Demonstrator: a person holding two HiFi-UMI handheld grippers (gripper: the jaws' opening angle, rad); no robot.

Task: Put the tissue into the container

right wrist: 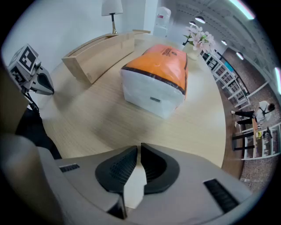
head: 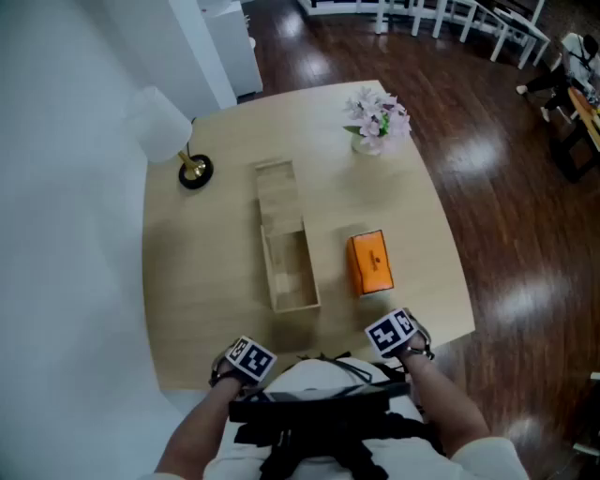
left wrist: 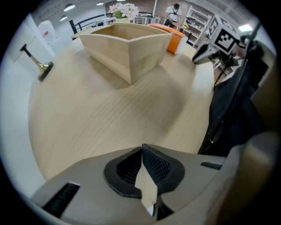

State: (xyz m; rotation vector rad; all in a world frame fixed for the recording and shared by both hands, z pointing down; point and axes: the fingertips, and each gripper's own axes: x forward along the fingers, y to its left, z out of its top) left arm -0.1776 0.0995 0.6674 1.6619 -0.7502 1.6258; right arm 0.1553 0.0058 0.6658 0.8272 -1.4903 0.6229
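Observation:
An orange and white tissue pack (head: 369,262) (right wrist: 154,81) lies on the wooden table, right of a long open wooden container (head: 284,246) (left wrist: 127,46). The container's sliding lid (head: 277,190) is pulled back toward the far side. My left gripper (head: 246,361) (left wrist: 141,151) sits at the table's near edge, shut with nothing between its jaws. My right gripper (head: 394,334) (right wrist: 138,151) is a short way nearer than the tissue pack, also shut and empty. From the left gripper view the right gripper's marker cube (left wrist: 225,37) shows beyond the container.
A lamp with a black and gold base (head: 195,170) stands at the table's (head: 206,253) far left. A vase of pink flowers (head: 375,120) stands at the far right. Dark wood floor surrounds the table; white chairs (head: 469,19) stand beyond it.

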